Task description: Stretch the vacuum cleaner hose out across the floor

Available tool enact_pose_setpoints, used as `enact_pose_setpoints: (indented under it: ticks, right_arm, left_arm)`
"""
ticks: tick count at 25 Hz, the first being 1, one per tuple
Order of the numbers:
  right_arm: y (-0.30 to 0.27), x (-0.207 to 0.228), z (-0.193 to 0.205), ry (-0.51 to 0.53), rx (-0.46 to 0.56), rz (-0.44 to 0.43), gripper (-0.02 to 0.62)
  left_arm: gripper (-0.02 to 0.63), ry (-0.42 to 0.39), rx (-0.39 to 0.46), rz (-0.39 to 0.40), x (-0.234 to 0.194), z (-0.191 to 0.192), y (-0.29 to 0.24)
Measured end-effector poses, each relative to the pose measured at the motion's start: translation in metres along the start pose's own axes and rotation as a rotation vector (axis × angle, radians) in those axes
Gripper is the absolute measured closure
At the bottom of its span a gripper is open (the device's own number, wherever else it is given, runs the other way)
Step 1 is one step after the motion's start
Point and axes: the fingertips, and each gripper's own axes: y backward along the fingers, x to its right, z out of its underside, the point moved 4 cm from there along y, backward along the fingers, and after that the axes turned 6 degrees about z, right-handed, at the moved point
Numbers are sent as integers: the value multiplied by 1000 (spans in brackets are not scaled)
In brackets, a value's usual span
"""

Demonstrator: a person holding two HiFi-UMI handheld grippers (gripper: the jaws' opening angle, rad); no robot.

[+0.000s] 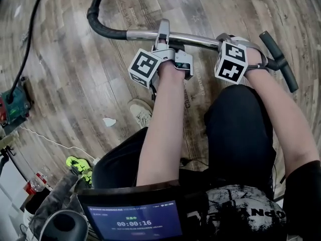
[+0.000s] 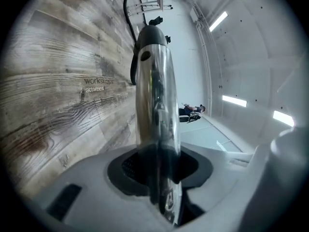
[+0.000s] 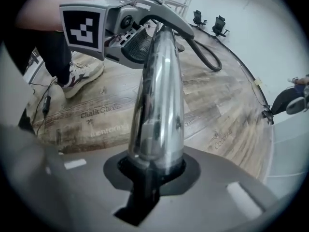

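Observation:
The vacuum's chrome tube (image 1: 198, 38) lies level above the wooden floor, across the top of the head view. Its black hose (image 1: 100, 26) curves off the tube's left end and runs up out of view. A black handle piece (image 1: 278, 59) ends the tube on the right. My left gripper (image 1: 163, 34) is shut on the tube near its middle. My right gripper (image 1: 228, 40) is shut on it further right. In the left gripper view the chrome tube (image 2: 154, 95) rises from between the jaws of that gripper (image 2: 159, 178). The right gripper view shows the chrome tube (image 3: 159, 91) seated in my right gripper (image 3: 154, 170), with the left gripper's marker cube (image 3: 82, 25) beyond.
A white sneaker (image 1: 141, 112) stands on the floor below the tube. A green box (image 1: 15, 102) with a black cable sits at the left, and a white scrap (image 1: 109, 121) lies nearby. A screen (image 1: 133, 220) hangs at the person's waist. Office chairs (image 3: 219, 23) stand far off.

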Motion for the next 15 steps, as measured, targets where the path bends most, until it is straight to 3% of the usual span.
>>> enact_pose_setpoints:
  ticks: [3, 6, 10, 15]
  right_arm:
    - [16, 5, -13, -31, 7, -34, 522]
    - [38, 13, -25, -29, -18, 7, 520]
    - [82, 19, -32, -44, -47, 10, 520]
    - [170, 17, -42, -148, -43, -82, 520]
  left_arm:
    - [482, -70, -22, 8, 21, -13, -7]
    - [465, -126, -53, -44, 39, -22, -11]
    - [482, -82, -88, -99, 78, -26, -11]
    - [486, -90, -158, -150, 163, -23, -5]
